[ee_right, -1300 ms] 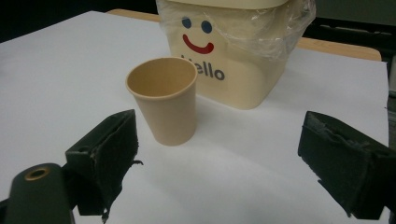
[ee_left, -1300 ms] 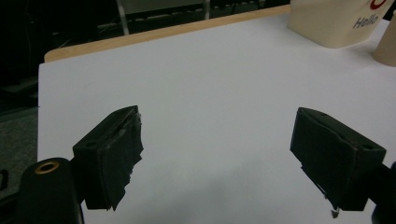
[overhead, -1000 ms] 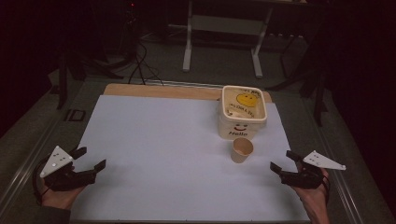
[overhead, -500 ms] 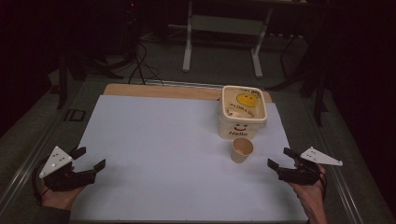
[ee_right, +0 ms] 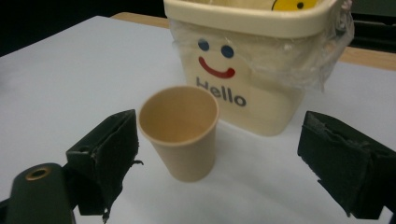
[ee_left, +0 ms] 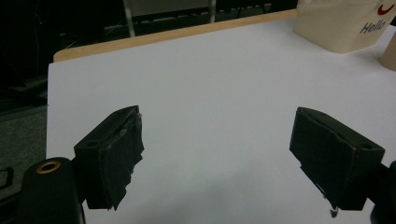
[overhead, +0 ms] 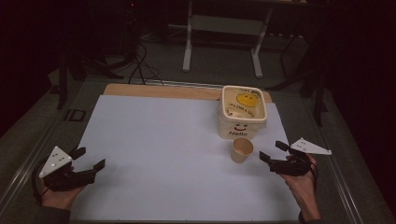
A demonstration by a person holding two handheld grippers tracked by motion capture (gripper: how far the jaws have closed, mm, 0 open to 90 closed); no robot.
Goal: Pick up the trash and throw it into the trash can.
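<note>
The paper cup [ee_right: 179,132] stands upright on the white desk [overhead: 154,140], just at 6 o'clock of the cream tub [overhead: 243,113] and near my right tool [overhead: 274,154], which sits at the cup's 3 o'clock. I judge this to be the approach to a grasp: my right tool is spread wide and holds nothing, with the cup between its jaws but off toward one of them. Next I need to centre, ease forward and close gently, since thin paper crushes. The tub reads "Hello" under a smiling face. My left tool [overhead: 91,158], wide open and empty, rests at 8 o'clock.
</note>
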